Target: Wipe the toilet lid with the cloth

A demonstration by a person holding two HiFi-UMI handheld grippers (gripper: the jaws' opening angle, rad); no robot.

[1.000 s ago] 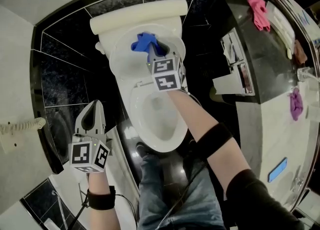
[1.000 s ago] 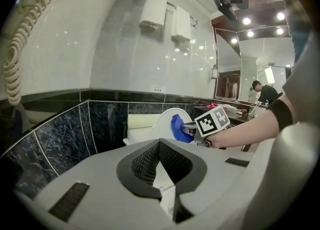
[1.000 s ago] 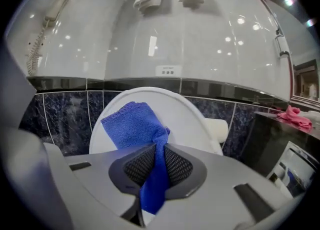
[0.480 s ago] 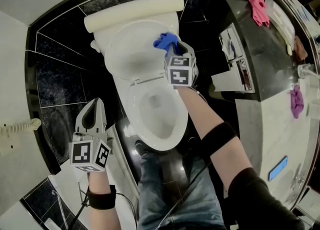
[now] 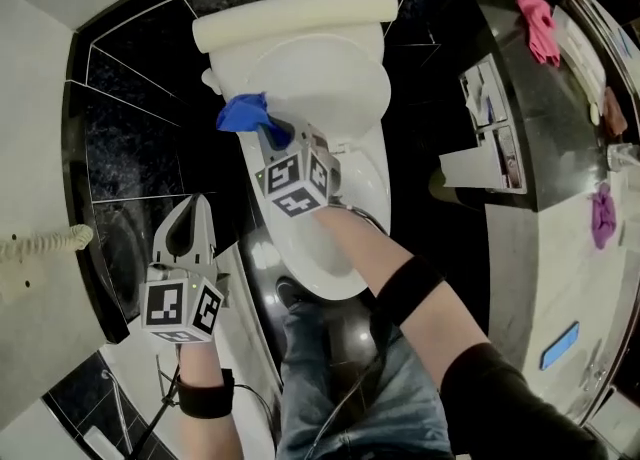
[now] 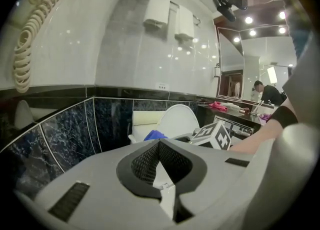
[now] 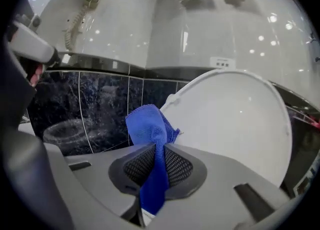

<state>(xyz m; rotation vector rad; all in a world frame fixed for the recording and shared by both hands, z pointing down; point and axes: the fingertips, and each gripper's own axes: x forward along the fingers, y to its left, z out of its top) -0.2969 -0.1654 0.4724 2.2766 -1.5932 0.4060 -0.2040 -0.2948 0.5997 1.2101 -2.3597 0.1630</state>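
Right claw (image 5: 278, 138) is pinching the blue cloth (image 5: 243, 111) and holding it by the left edge of the lifted toilet lid (image 5: 330, 88) to rub it, while left claw (image 5: 190, 218) is hanging shut and empty, near the person.

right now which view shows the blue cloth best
The right gripper view: the blue cloth sits large and central, pinched in the right gripper, beside the toilet lid. The head view shows it small at the lid's left edge; the left gripper view only a blue scrap.
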